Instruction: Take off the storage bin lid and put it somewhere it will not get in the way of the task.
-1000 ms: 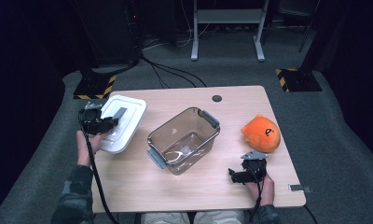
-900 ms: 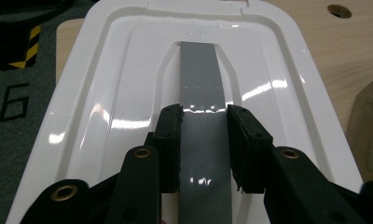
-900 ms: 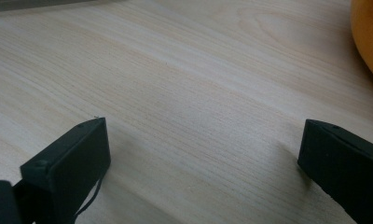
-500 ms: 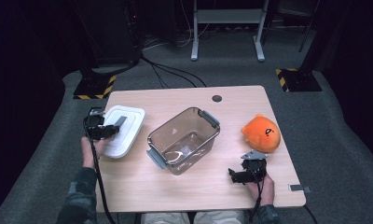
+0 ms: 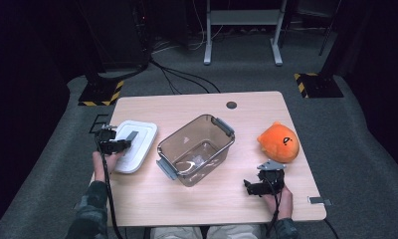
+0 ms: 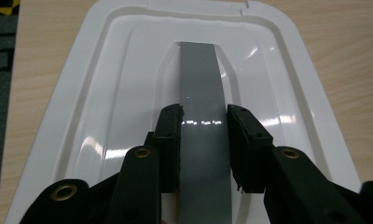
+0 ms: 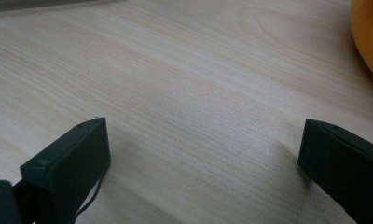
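With the left tongs (image 6: 203, 140) pinching the grey ridge handle (image 6: 201, 93) of the glossy white plastic lid (image 6: 128, 116) and the right tongs (image 7: 203, 163) spread wide above the tabletop (image 7: 198, 70), the slick handle could slip on lifting.

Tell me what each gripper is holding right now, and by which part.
The left gripper straddles the grey handle strip of the white lid; whether it grips cannot be told. The right gripper is open above the table, holding nothing.

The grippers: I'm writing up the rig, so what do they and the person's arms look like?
Both grippers are black. The left gripper has two blocky jaws on arms with brass-ringed holes; the right gripper carries a grey three-cornered plate on top. A black cable trails from each. The sleeves are camouflage-patterned.
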Action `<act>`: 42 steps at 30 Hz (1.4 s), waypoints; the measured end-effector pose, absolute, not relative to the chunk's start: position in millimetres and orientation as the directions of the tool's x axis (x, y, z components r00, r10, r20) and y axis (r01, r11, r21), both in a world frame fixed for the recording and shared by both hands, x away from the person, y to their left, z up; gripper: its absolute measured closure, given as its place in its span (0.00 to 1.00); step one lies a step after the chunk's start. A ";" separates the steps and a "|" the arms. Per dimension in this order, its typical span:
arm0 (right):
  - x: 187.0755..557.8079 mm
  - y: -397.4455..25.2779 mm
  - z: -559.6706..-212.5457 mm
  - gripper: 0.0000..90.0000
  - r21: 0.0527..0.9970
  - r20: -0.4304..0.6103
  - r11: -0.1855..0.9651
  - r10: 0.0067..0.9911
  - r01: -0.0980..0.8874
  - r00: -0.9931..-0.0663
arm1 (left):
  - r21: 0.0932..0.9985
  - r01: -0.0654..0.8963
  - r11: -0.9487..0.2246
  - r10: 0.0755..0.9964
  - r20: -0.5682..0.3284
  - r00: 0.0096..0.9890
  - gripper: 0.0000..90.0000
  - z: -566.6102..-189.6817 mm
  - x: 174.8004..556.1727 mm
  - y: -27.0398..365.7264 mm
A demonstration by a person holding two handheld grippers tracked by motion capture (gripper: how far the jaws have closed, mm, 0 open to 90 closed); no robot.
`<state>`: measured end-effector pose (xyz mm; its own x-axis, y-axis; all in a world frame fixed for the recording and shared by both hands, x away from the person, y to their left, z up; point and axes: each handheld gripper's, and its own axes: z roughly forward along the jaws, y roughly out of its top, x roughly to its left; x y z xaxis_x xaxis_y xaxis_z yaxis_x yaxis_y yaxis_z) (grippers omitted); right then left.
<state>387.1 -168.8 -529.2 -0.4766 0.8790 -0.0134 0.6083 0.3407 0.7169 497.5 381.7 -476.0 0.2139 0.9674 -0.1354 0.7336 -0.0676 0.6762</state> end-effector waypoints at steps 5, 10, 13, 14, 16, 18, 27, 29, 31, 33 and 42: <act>387.2 -168.9 -529.2 0.01 0.717 -0.013 0.340 0.879 0.608 -0.477 | 0.656 0.752 -0.071 0.969 -0.134 0.208 0.74 -484.9 499.2 381.2; 387.4 -168.7 -529.3 0.02 0.719 -0.011 0.336 0.880 0.608 -0.474 | 0.639 0.766 -0.067 0.968 -0.145 0.205 0.74 -499.3 500.1 382.4; 387.4 -169.1 -529.3 0.02 0.718 -0.013 0.342 0.878 0.607 -0.479 | 0.645 0.762 -0.054 0.967 -0.156 0.201 0.74 -500.5 499.8 382.9; 387.4 -168.7 -529.3 0.02 0.719 -0.010 0.336 0.880 0.608 -0.475 | 0.645 0.762 -0.058 0.967 -0.153 0.203 0.73 -500.6 499.9 382.6; 387.4 -169.1 -529.3 0.02 0.718 -0.013 0.342 0.878 0.607 -0.479 | 0.646 0.761 -0.066 0.969 -0.141 0.204 0.73 -500.5 499.9 381.7; 387.4 -169.0 -529.2 0.02 0.717 -0.013 0.341 0.878 0.607 -0.478 | 0.642 0.764 -0.066 0.968 -0.144 0.205 0.70 -499.9 500.0 381.8; 387.4 -169.1 -529.2 0.02 0.718 -0.013 0.342 0.877 0.606 -0.479 | 0.640 0.765 -0.067 0.974 -0.124 0.189 0.34 -492.6 494.1 376.7; 387.3 -169.2 -529.2 0.02 0.718 -0.013 0.342 0.877 0.606 -0.480 | 0.650 0.757 -0.065 0.973 -0.127 0.193 0.31 -489.4 491.5 376.1; 387.4 -169.1 -529.2 0.02 0.718 -0.013 0.342 0.877 0.606 -0.480 | 0.663 0.745 -0.077 0.967 -0.132 0.217 0.25 -483.9 486.3 375.1; 387.3 -169.1 -529.2 0.02 0.718 -0.013 0.341 0.878 0.607 -0.479 | 0.667 0.740 -0.086 0.965 -0.128 0.228 0.22 -482.0 484.4 374.5; 387.4 -169.2 -529.2 0.02 0.718 -0.013 0.342 0.877 0.606 -0.480 | 0.702 0.693 -0.164 0.954 -0.066 0.292 0.16 -468.5 458.6 361.9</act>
